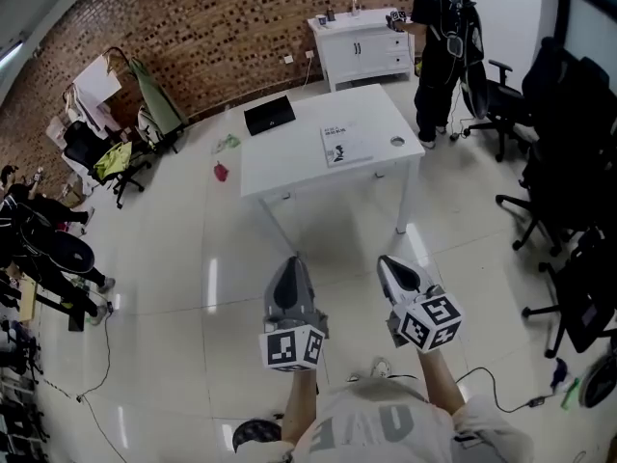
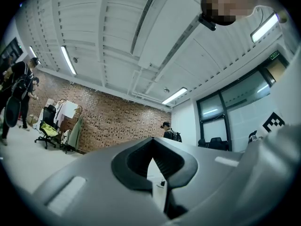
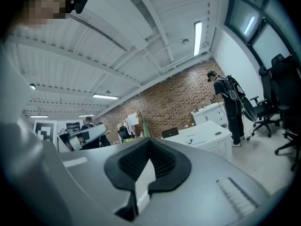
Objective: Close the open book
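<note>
A white book (image 1: pixel 345 145) lies flat on the white table (image 1: pixel 289 167) across the room; from here I cannot tell whether it is open. It shows small in the right gripper view as the book (image 3: pixel 192 138). Both grippers are held out over the floor, well short of the table. My left gripper (image 1: pixel 290 262) has its jaws together with nothing between them, as the left gripper view (image 2: pixel 152 140) confirms. My right gripper (image 1: pixel 386 261) also looks shut and empty in its own view (image 3: pixel 149 141).
A black laptop-like thing (image 1: pixel 270 114) sits at the table's far left. A person (image 1: pixel 439 46) stands by a white cabinet (image 1: pixel 362 44) behind the table. Office chairs (image 1: pixel 569 172) line the right side. Small red (image 1: pixel 221 172) and green (image 1: pixel 228 144) items lie on the floor left of the table.
</note>
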